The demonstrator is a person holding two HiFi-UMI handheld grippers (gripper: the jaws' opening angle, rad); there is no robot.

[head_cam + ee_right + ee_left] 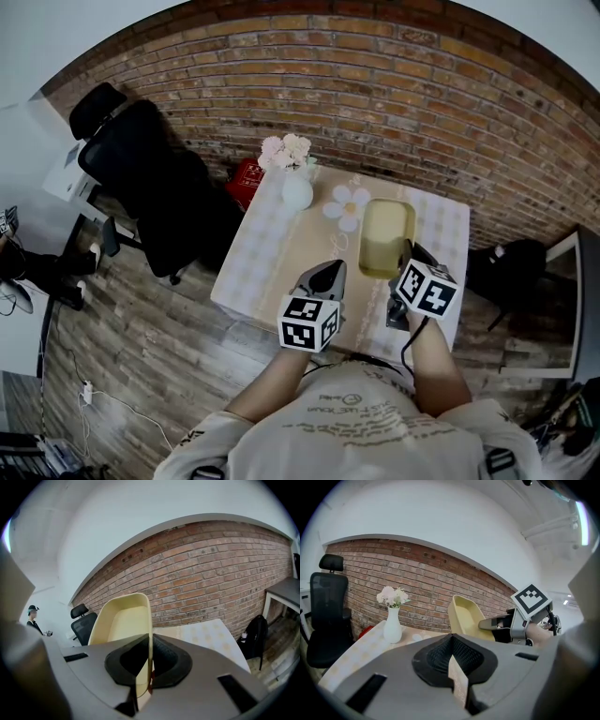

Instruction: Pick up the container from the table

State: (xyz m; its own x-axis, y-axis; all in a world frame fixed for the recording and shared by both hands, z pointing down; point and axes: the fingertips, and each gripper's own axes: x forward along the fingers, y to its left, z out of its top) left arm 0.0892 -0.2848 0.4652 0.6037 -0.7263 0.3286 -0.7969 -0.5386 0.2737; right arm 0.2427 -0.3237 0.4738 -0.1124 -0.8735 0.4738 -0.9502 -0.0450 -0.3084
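Note:
The pale yellow container (386, 234) is a shallow oblong tub, hanging tilted above the table (272, 253). My right gripper (405, 253) is shut on its near rim. In the right gripper view the thin rim (150, 634) runs straight between the pads of that gripper (151, 644), and the tub (119, 620) rises beyond them. The left gripper view shows the container (466, 616) with the right gripper (497, 623) clamped to it. My left gripper (330, 272) hovers to the left of the tub, its jaws (451, 649) shut and holding nothing.
A white vase of pale flowers (297, 187) (392, 627) and a flower-shaped mat (349, 204) stand at the table's far end. A black office chair (150, 178) is to the left, a black backpack (511, 267) on the floor to the right, and a brick wall behind.

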